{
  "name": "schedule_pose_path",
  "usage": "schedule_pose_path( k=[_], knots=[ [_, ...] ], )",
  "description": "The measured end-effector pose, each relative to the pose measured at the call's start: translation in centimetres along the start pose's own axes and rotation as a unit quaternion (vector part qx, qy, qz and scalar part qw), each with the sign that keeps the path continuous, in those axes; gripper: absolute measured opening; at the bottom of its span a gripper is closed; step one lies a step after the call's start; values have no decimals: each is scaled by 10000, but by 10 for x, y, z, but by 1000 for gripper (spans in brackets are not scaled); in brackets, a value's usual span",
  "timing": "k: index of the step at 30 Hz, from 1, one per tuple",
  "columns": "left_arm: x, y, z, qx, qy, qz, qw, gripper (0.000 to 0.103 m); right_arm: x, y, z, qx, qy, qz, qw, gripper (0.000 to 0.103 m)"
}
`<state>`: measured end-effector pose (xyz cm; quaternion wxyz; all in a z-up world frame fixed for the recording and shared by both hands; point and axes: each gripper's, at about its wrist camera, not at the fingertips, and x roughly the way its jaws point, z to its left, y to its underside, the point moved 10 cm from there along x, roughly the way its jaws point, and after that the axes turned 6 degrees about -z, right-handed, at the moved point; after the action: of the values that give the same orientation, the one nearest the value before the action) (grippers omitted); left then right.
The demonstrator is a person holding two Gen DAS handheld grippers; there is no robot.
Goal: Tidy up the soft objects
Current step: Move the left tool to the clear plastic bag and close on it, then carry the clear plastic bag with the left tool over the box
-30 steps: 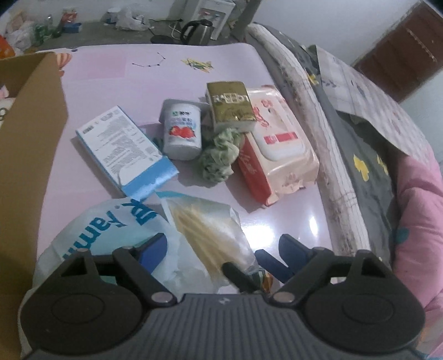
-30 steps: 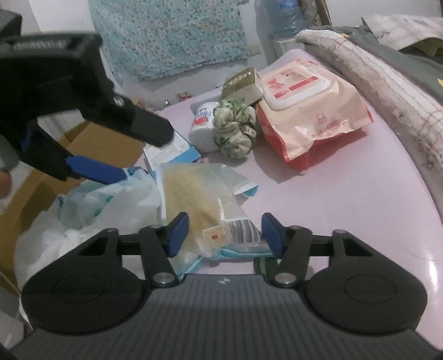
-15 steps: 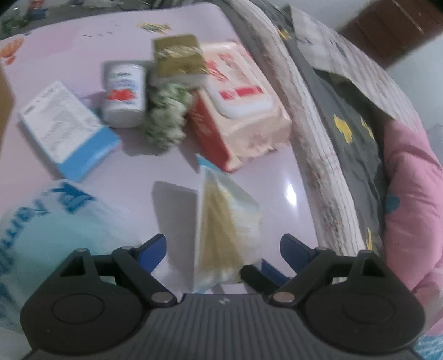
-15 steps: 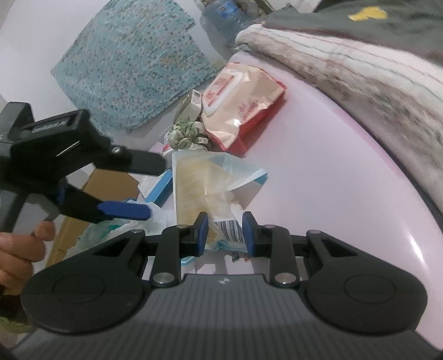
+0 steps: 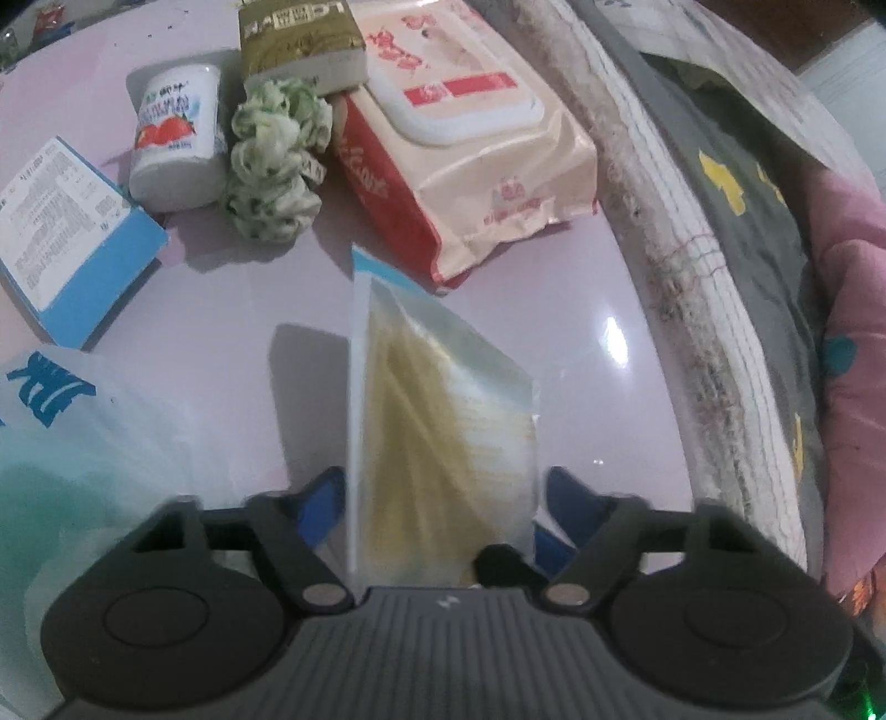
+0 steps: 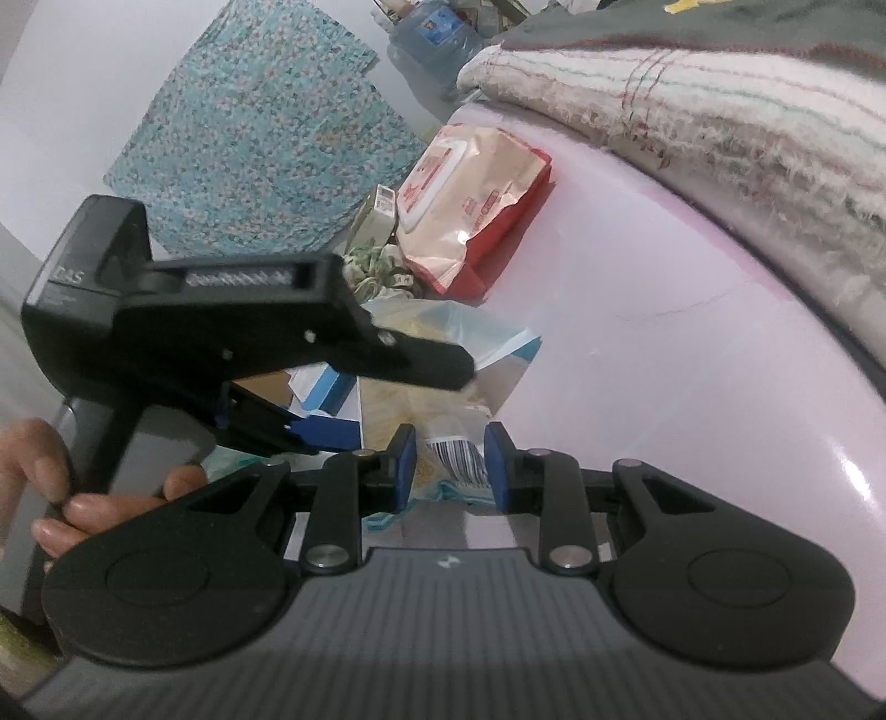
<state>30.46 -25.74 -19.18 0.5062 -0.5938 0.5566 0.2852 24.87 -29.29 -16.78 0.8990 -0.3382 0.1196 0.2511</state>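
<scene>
The right claw [image 6: 448, 462] stands narrow, its blue pads clamped on the barcoded end of a clear plastic packet of pale yellow sticks with a light blue edge [image 5: 437, 421], which stands on edge above the glossy pink surface [image 5: 232, 310]. The left claw [image 5: 437, 501] straddles the same packet from above; its jaws have just been closing, with the packet between them, and whether the pads press on it cannot be told. In the right wrist view the left claw [image 6: 387, 399] crosses in front of the packet [image 6: 443, 327], gripped at its handle by a person's hand [image 6: 72, 493]. Ahead of the left claw, past the packet's far tip, lies a peach and red soft pack of wet wipes with a white lid [image 5: 470, 127], and against its left side a crumpled green and white fabric scrunchie [image 5: 277, 160]. A gold foil-wrapped block [image 5: 302, 39] leans over the scrunchie, touching the wipes pack. Left of the scrunchie lies a white round tub with a red fruit label [image 5: 174, 138], and further left a blue and white flat carton [image 5: 66, 232]. A white plastic bag with blue lettering [image 5: 72, 443] lies just left of the left claw. To the right of both claws, a striped fringed blanket [image 5: 681, 221] borders the surface.
</scene>
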Motion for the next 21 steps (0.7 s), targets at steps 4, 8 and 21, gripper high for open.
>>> schedule_pose_path(
  k=[4, 8, 21],
  knots=[
    [-7, 3, -2, 122, -67, -88, 9999, 57, 0, 3, 8, 37, -89, -2, 10000, 25],
    [-28, 7, -8, 103, 89, -209, 9997, 55, -13, -1, 18, 98, -269, -91, 9995, 25],
    [-174, 36, -8, 265, 746, -1461, 9861, 54, -91, -3, 139, -914, -767, -599, 9910, 25]
  ],
)
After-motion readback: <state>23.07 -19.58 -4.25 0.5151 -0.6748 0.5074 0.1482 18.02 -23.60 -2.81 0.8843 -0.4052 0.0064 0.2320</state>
